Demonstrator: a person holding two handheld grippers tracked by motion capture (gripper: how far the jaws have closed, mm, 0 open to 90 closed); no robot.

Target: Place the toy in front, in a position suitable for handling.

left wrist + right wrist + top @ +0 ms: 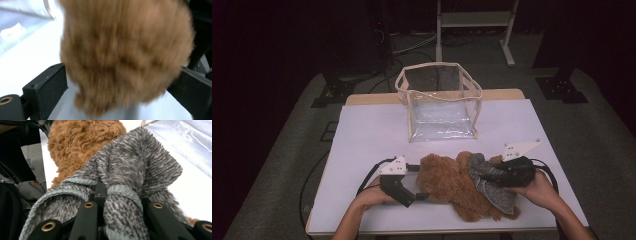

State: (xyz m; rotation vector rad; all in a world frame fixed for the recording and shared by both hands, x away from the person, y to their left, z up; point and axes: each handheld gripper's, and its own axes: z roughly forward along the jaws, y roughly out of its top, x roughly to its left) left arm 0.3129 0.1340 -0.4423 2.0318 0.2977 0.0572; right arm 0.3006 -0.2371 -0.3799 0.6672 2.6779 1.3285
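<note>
A brown plush toy (452, 185) lies lengthwise across the table (372, 130): the spread left claw (421, 196) straddles its left end, while the right claw (479, 175) pinches its grey knitted garment (492, 192).

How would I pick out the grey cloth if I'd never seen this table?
Start at the white table and find the clear bag standing at its far edge. Nearer the person lies a brown plush toy. The grey cloth drapes over the toy's right end, pinched by the right gripper; it alone is grey and knitted.
</note>
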